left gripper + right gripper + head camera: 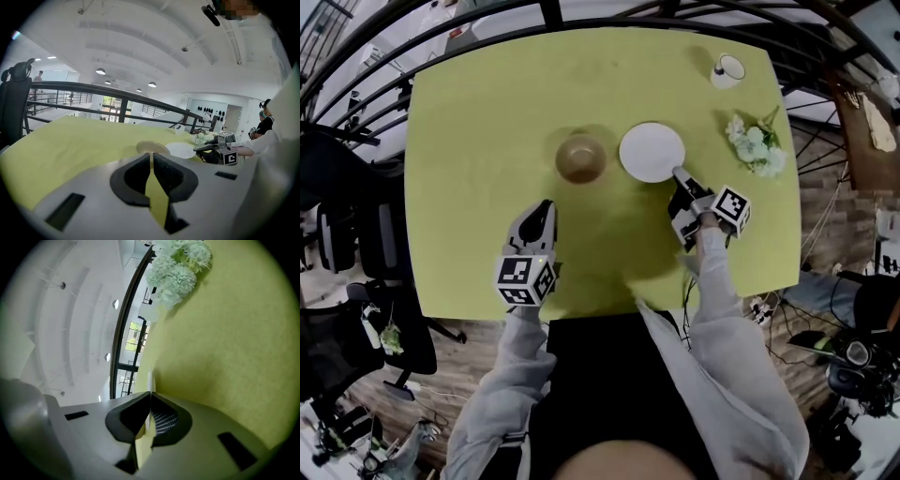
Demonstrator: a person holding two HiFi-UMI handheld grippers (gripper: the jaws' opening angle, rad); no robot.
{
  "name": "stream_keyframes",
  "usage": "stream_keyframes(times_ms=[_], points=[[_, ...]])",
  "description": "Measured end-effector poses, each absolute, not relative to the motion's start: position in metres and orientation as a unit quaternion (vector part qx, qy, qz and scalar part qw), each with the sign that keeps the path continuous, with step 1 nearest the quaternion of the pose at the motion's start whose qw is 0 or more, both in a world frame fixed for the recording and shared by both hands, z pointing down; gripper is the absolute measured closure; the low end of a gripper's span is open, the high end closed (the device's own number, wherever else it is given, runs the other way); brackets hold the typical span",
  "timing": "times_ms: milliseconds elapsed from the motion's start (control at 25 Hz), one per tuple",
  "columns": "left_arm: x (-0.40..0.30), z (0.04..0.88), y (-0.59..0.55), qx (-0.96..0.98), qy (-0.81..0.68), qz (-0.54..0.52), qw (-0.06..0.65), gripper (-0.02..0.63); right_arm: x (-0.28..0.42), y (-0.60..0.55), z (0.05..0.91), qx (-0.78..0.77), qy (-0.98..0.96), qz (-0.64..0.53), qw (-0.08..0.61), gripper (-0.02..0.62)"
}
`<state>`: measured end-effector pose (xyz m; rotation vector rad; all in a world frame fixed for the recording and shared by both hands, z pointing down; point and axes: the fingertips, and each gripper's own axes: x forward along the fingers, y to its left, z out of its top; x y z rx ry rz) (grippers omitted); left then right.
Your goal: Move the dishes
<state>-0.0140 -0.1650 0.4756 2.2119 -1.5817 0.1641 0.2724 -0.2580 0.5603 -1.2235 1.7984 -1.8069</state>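
Sleeves [715, 309] at 6 o'clock fill the bottom of the head view, and the arms are cut off by the frame edge. Left gripper [546, 210] sits at 7 o'clock on the table [478, 122]. Its jaws are pressed together with only a thin slit between them, and nothing is in them (table colour shows through the slit). Right gripper [679, 176] at 5 o'clock is turned on its side, with its jaws closed on the near rim of the plate [649, 148]. The tips cover that bit of rim. In the right gripper view the plate shows only as a thin white edge running up from the jaws, the rest hidden.

The plate lies at table centre, just beside the bowl [580, 157] on its 9 o'clock side. Whether they touch is unclear, and so is what the bowl holds. Flowers [757, 145] lie at 3 o'clock. A cup [728, 69] stands at 1 o'clock, too small for detail. The cubes on the grippers carry black-and-white square patterns, not letters.
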Motion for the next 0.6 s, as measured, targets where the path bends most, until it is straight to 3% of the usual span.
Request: stream_keyframes(times_ms=[600], points=[[-0.010,0.483,-0.155,0.789,-0.572,0.068,0.211,0.571,0.272,-0.243,0.589,-0.506,0.577,-0.637,0.077,0.560]])
